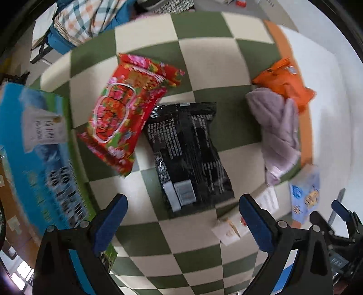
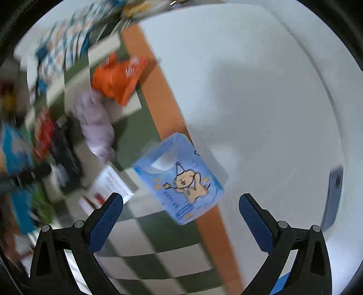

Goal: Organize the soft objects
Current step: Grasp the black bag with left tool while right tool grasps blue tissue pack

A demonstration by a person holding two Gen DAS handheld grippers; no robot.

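In the left wrist view a black packet [image 1: 189, 154] lies on the green-and-cream checkered mat [image 1: 181, 233], with a red flowered packet [image 1: 124, 111] partly over its upper left. A lilac towel [image 1: 278, 131] and an orange packet [image 1: 285, 84] lie at the mat's right edge. My left gripper [image 1: 183, 217] is open and empty, just short of the black packet. A light blue tissue pack [image 2: 181, 179] with a cartoon figure lies over the mat's orange border. My right gripper [image 2: 181, 217] is open and empty, just short of that pack; it also shows in the left wrist view [image 1: 335, 217].
A large blue-and-green pack [image 1: 38, 158] lies at the mat's left. A small white box [image 1: 245, 217] sits near the mat's right edge. A white floor [image 2: 261, 102] lies beyond the orange border [image 2: 158, 97]. A grey-blue object [image 2: 333, 195] lies at the far right. Plaid fabric [image 1: 86, 18] lies behind the mat.
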